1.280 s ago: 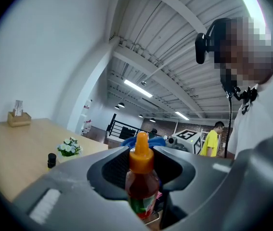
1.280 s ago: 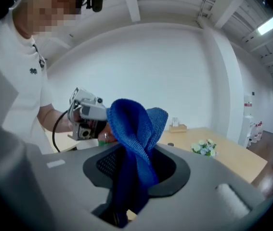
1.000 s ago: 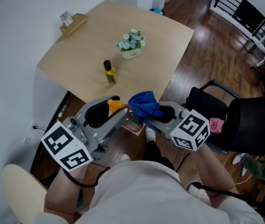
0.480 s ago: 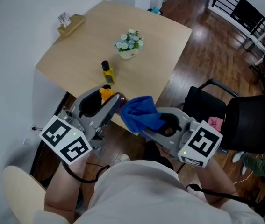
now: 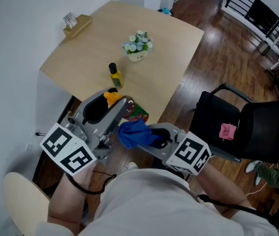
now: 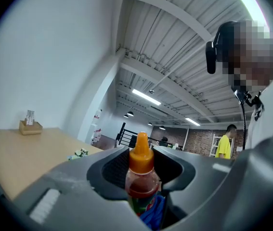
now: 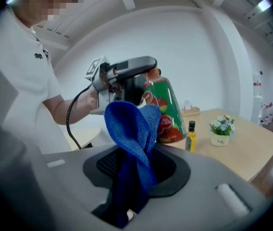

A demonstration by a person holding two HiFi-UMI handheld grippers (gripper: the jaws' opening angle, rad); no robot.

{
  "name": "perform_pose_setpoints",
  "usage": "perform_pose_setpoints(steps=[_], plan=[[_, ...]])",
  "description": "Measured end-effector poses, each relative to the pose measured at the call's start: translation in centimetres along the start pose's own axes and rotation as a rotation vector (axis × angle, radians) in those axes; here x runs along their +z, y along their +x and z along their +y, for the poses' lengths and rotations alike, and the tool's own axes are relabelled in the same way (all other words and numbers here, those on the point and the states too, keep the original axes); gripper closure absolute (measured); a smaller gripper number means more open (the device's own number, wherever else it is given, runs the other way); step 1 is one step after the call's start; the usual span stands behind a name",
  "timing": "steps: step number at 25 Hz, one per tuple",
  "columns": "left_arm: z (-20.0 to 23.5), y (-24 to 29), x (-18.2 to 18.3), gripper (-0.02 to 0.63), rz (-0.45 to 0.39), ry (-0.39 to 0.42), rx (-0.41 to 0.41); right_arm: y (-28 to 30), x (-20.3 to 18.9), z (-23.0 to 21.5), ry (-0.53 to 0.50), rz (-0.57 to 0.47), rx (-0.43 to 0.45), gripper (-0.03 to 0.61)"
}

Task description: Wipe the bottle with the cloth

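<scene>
The left tool [image 5: 120, 105] is closed on a clear plastic sauce bottle with an orange pointed cap [image 6: 140, 176]. Its two jaws press the bottle at the shoulder, just under the cap. Inside the bottle there is a dark red sauce. Its label is green with pictures of red tomatoes; there is some writing on it, but it cannot be read.

The right tool [image 7: 137, 163] is closed on a blue woven cloth [image 7: 129, 129]. A thick fold of the cloth stands up from between the jaws, and the rest hangs down behind them. The cloth is just beside the lower part of the bottle, on the label side; I cannot tell whether they really touch.

Both tools are held in the air before the near edge of the light wooden counter [image 5: 95, 53], so the bottle is not standing on it. On the counter are a small yellow oil bottle with a black cap [image 5: 114, 76], a small white pot with pale flowers [image 5: 138, 47] and, near the wall, a low wooden box with printed cards [image 5: 77, 25]. The print on the pot and the cards is too small to read.
</scene>
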State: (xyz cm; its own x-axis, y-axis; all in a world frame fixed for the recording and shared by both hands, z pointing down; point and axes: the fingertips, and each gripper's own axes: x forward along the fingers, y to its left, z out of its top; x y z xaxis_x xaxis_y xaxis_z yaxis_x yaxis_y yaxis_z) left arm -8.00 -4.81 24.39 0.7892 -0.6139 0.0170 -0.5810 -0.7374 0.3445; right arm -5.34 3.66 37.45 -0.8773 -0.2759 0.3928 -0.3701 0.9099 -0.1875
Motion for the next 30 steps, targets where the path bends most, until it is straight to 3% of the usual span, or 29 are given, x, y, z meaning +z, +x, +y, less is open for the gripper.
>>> perform_pose_setpoints(steps=[8,10,13,16,21,24,30], plan=[[-0.2,-0.9,0.7,0.454,-0.041,-0.025,0.015,-0.8,-6.3,-3.3,0.162,0.079,-0.065,0.440],[0.1,-1.1,0.8,0.454,-0.041,-0.020,0.020,-1.5,-6.6,-4.4,0.266,0.040,-0.090,0.440],[0.0,-1.2,0.8,0.454,-0.037,-0.010,0.017,-4.0,-4.1,-5.6,0.384,-0.104,-0.149,0.440],[0.0,-1.0,0.1,0.454,-0.013,0.015,0.016,-6.3,1.0,-5.2,0.315,-0.224,-0.183,0.440],[0.1,-0.9,-1.0,0.454,0.010,0.000,0.005,-5.6,7.5,-2.8,0.178,-0.292,-0.100,0.440],[-0.2,-0.8,-0.9,0.454,0.005,0.001,0.009,-4.7,6.9,-2.7,0.182,-0.280,-0.089,0.440],[1.0,-2.0,0.7,0.454,-0.026,0.010,0.026,-2.6,1.8,-4.6,0.300,-0.215,-0.122,0.440]])
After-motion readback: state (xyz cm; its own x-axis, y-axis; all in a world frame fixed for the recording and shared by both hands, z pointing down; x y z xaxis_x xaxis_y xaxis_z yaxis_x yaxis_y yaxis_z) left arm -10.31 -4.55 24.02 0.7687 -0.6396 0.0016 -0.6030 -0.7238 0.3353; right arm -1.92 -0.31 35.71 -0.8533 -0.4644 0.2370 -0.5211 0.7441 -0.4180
